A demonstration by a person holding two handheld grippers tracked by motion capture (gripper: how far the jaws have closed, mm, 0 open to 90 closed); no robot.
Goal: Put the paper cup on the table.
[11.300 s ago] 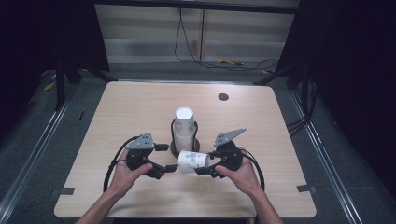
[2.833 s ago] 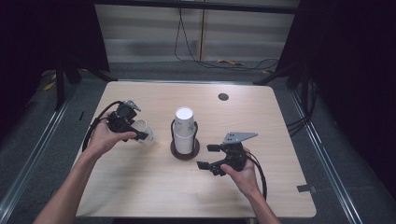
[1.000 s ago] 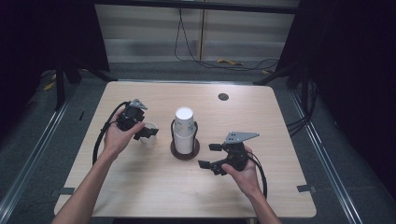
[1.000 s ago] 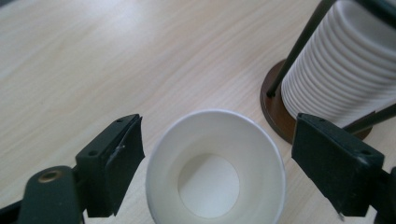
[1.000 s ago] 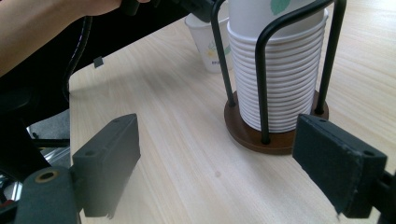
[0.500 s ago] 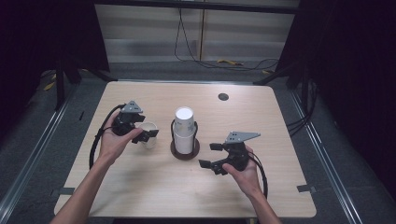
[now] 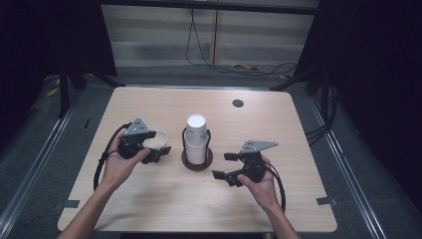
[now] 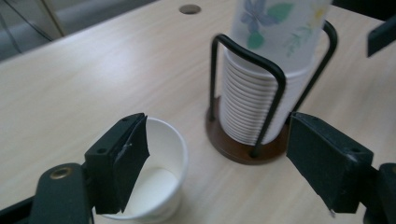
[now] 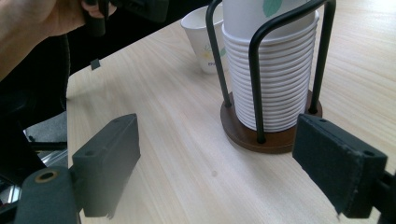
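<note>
– Cup (image 8: 156, 175), single paper one, stands upright on the table (image 7: 149, 199) with the left gripper (image 7: 158, 144) spread wide around it: one pad just inside the rim, the other far off on the holder's side. Nothing is clamped

– How would it handle, do you reckon?

– Very light, thin-walled, easy to crush (my judgement, going by the look of the paper). A firm pinch across the mouth would likely fold it oval. I'd take it at the rolled rim, one jaw inside and one outside, or low on the wall near the base where it's stiffer. Empty as it is, it would tip at a nudge

– And beyond it?

– Just ahead of the left jaws, the stack of cups (image 8: 261, 100) sits nested in a black wire holder (image 8: 243, 53) on a round brown base (image 9: 268, 135), the top cup printed with flowers. Those may stick together, so lifting one might drag a second along

– The other tongs?

– The right gripper (image 7: 224, 166) is parted too, holding nothing, its jaws aimed at the holder from the opposite side, near but not touching. Seen along them, the lone cup stands beyond the holder, just under the person's left hand (image 7: 119, 167)
</note>
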